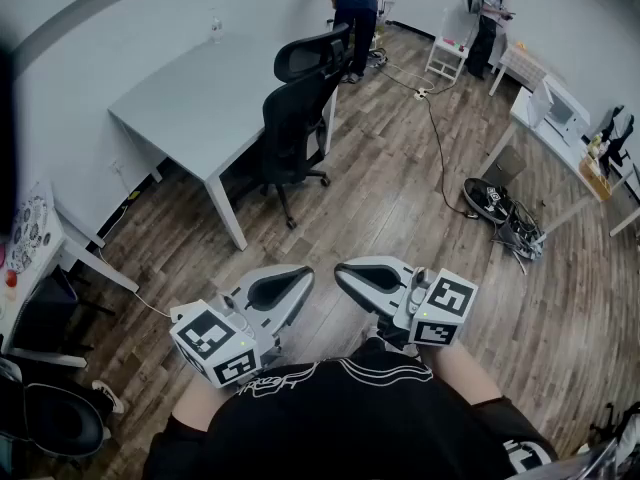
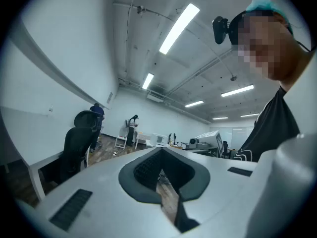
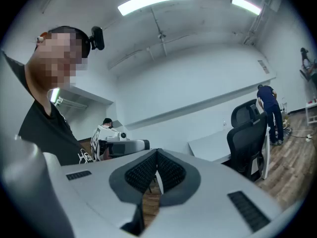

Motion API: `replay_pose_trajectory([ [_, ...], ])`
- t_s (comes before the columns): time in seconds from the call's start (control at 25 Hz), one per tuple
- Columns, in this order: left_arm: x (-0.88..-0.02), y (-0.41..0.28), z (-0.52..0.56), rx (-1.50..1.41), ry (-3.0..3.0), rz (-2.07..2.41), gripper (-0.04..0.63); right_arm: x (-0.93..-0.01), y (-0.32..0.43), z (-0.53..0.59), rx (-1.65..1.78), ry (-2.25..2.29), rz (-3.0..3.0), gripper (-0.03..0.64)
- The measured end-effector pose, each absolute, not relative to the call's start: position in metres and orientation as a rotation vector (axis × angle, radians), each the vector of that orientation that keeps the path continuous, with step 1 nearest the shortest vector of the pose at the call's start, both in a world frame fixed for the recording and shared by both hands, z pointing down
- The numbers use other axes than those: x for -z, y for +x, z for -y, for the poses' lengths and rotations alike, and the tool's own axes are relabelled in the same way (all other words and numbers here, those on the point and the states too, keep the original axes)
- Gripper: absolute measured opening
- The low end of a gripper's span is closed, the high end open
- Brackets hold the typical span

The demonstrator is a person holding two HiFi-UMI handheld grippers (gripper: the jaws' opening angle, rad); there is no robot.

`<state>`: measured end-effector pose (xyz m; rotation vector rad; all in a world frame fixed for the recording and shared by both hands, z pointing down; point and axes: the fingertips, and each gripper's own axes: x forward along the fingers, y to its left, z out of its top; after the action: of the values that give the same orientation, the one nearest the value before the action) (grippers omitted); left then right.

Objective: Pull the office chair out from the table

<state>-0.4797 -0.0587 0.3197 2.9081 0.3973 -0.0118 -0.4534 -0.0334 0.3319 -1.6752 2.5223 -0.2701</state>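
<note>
Nearest: left gripper (image 1: pixel 300 274) and right gripper (image 1: pixel 342 274) are held level in front of the torso, tips turned in toward each other and almost meeting. Both are closed pad-to-pad w/ nothing btwn the jaws in either gripper view, so both are empty. Past the tips there is only bare wood floor (image 1: pixel 400 218), w/ no obstacle btwn grippers and target. The office chair (image 1: pixel 295 128) stands ahead of both grippers and well apart from them, so it looks out of reach w/o walking up. It sits approx on the line running fwd btwn the two tips, a shade to the L gripper's side. Since the tips point inward, the chair is off-axis for each. It shows left of the jaw line in the left gripper view and right of it in the right gripper view. The chair is upright w/ its seat tucked at the table (image 1: pixel 180 98) edge. Its backrest (image 1: pixel 290 113), headrest on top, is turned to the open floor on the R gripper's side. The table lies beyond the chair on the L gripper's side, and the edge at the chair runs away from the grippers on a slant. Est. pull dir is off that edge, toward the R side and back, not straight back. Neither gripper is clearly nearer, but R seems to have the freer line to the backrest. Farthest: two people (image 1: pixel 355 8) by the back wall, beyond the chair.
</note>
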Motion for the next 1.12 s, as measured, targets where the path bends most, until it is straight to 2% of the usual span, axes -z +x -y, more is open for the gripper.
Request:
replay_pose_trajectory([
  [0.68, -0.340, -0.433, 0.039, -0.088, 2.839, -0.349, 0.006, -0.350, -0.405, 0.009, 0.385, -1.631, -2.436, 0.035],
  [0.88, -0.346, -0.384, 0.025, -0.124, 2.833, -0.374, 0.006, -0.350, -0.359, -0.009, 0.383, -1.605, -2.393, 0.035],
  [1.12, -0.358, -0.287, 0.009, -0.199, 2.801, -0.406, 0.006, -0.365, -0.270, -0.026, 0.424, -1.644, -2.387, 0.035],
])
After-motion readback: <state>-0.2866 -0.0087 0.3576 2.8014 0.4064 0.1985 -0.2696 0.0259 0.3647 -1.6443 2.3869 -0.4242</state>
